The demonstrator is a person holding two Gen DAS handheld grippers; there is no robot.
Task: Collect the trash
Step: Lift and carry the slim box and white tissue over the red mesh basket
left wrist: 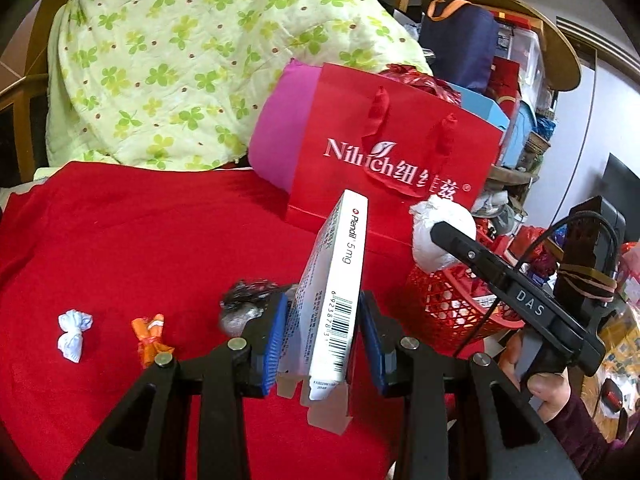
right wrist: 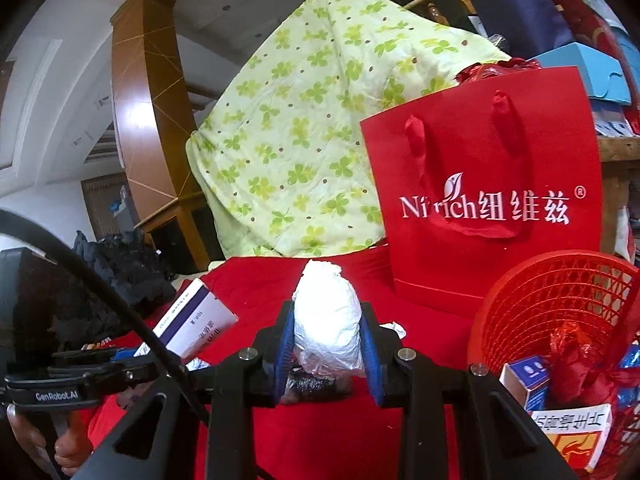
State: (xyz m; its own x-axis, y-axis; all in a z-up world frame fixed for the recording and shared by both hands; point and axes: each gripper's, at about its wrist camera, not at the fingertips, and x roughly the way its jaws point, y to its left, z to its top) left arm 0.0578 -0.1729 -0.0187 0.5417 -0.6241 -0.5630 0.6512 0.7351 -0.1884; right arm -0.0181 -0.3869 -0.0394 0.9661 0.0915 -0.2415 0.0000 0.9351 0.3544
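My left gripper [left wrist: 324,336] is shut on a white medicine box [left wrist: 340,276], which stands upright between the blue pads above the red cloth [left wrist: 120,240]. My right gripper [right wrist: 328,344] is shut on a crumpled white plastic wad [right wrist: 328,316]; in the left wrist view that wad [left wrist: 426,248] hangs just above the red mesh basket [left wrist: 452,308]. The basket [right wrist: 556,304] sits to the right of the wad and holds several boxes and red wrappers. On the cloth lie a white wrapper [left wrist: 74,334], an orange wrapper [left wrist: 150,338] and a black-silver foil ball [left wrist: 242,310].
A red paper gift bag [left wrist: 400,160] stands behind the basket, with a pink cushion [left wrist: 284,132] and a green clover-print quilt [left wrist: 180,72] beyond it. Cluttered shelves [left wrist: 516,80] rise at the right. A person's hand [left wrist: 548,392] grips the right tool.
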